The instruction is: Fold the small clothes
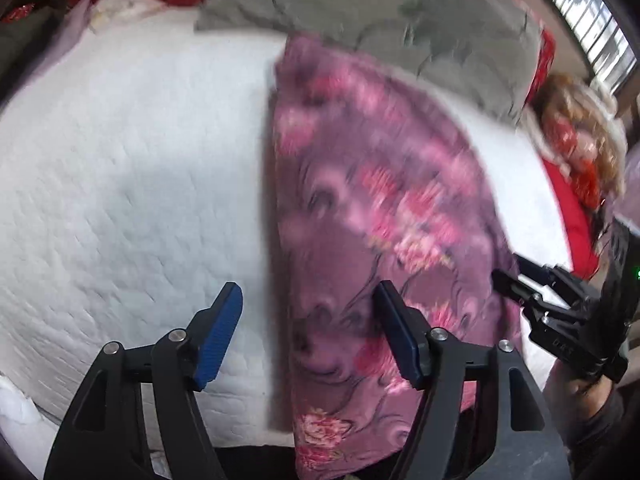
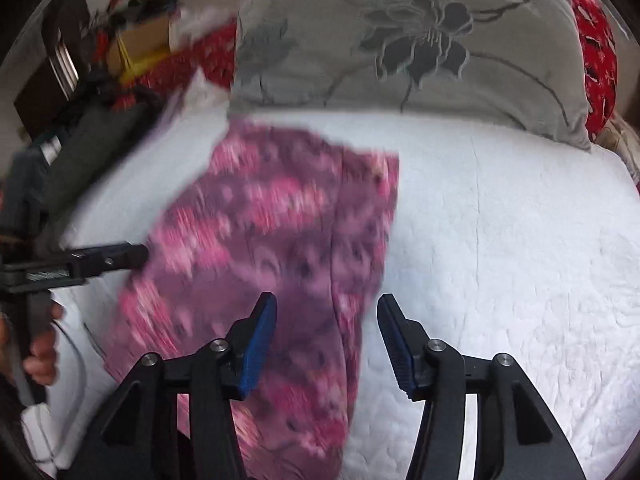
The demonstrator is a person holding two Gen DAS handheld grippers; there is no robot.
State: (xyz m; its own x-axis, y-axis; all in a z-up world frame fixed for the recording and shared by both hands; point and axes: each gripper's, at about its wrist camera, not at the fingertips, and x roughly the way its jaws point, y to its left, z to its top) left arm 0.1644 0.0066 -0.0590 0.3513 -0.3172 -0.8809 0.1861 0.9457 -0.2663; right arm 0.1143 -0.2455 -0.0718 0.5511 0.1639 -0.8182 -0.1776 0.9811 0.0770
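Both tongs, left tongs (image 1: 308,332) and right tongs (image 2: 326,344), are open and empty. The pink flowery cloth (image 1: 380,208) is soft and floppy; grab its corners.

Garment (image 2: 276,248) on bedcover (image 2: 500,240) — pillow (image 2: 400,60) behind.

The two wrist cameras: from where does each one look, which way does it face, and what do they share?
Left wrist: sits behind the left gripper, facing down at the floral garment on the white quilt; right gripper at right.
Right wrist: sits behind the right gripper, facing down at the same garment; left gripper and hand at left.
Shared: garment, quilt, grey pillow.
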